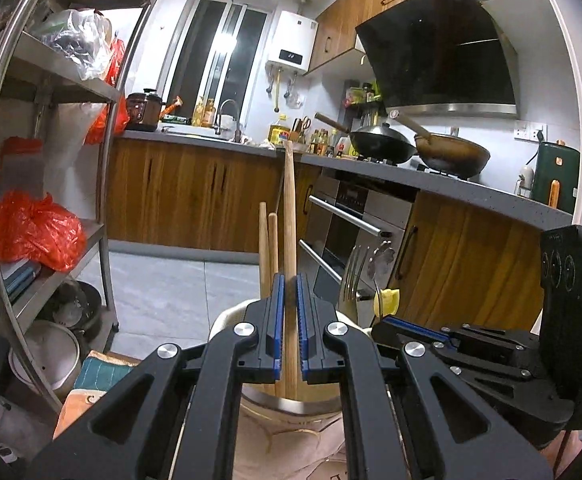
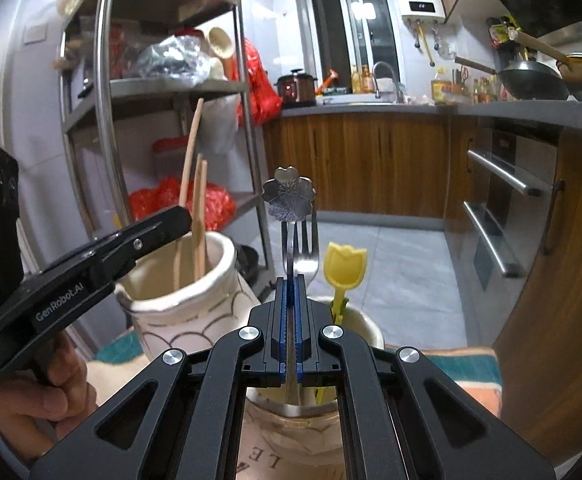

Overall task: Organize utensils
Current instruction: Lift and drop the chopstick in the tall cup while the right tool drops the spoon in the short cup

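My left gripper [image 1: 290, 292] is shut on a long wooden chopstick [image 1: 290, 208] that stands upright in a cream ceramic holder [image 1: 227, 320]; two shorter chopsticks [image 1: 268, 248] stand beside it. My right gripper [image 2: 294, 284] is shut on the handle of a metal spoon with a flower-shaped end [image 2: 289, 196], standing in a second cream holder [image 2: 365, 326] with a fork [image 2: 305, 256] and a yellow tulip-topped pick [image 2: 345, 266]. In the right wrist view the left gripper [image 2: 171, 220] reaches over the chopstick holder [image 2: 179, 304].
A steel shelf rack [image 1: 51, 92] with red bags stands to the left. A grey counter [image 1: 411, 176] with woks, a sink and an oven below runs across the back. The holders stand on a patterned cloth [image 2: 463, 364].
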{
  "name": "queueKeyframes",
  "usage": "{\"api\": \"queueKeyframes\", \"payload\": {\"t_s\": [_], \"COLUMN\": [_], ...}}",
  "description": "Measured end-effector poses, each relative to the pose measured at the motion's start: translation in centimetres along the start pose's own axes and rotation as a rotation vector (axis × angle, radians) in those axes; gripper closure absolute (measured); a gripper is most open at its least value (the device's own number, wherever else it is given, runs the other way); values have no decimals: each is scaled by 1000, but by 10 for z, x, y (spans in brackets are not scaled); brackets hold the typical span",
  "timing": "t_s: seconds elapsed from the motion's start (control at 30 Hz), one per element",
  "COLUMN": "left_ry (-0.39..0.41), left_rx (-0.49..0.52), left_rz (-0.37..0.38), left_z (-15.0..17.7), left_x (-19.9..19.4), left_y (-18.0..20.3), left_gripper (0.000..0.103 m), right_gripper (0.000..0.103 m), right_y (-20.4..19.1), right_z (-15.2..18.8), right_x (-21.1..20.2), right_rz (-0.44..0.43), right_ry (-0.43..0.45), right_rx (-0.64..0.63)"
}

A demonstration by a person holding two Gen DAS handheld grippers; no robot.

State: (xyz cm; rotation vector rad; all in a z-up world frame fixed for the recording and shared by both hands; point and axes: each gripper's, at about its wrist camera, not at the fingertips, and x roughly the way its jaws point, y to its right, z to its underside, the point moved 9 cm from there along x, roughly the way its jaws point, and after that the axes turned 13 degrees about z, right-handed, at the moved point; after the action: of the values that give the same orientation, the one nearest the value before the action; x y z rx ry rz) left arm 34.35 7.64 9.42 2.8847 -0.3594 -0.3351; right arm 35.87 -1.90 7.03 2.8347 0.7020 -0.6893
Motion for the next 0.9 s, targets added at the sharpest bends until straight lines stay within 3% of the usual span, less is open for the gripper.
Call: {"api": "queueKeyframes", "payload": {"t_s": [0.8,0.87,0.9], "left_ry": [-32,-32,-29], "left_rx": [8,10,12], "left_rz": [-59,-55,-57], "left_z": [4,4,4], "left_x": [3,3,2], "left_y": [-4,-3,-1], "left_gripper": [95,93,81], "right_gripper": [99,99,99], "right_y": [2,3,2], "right_z": [10,9,10], "right_x": [12,12,11], "right_rz": [12,10,7], "right_ry": [-58,-58,-59], "right_rx": [10,14,15]}}
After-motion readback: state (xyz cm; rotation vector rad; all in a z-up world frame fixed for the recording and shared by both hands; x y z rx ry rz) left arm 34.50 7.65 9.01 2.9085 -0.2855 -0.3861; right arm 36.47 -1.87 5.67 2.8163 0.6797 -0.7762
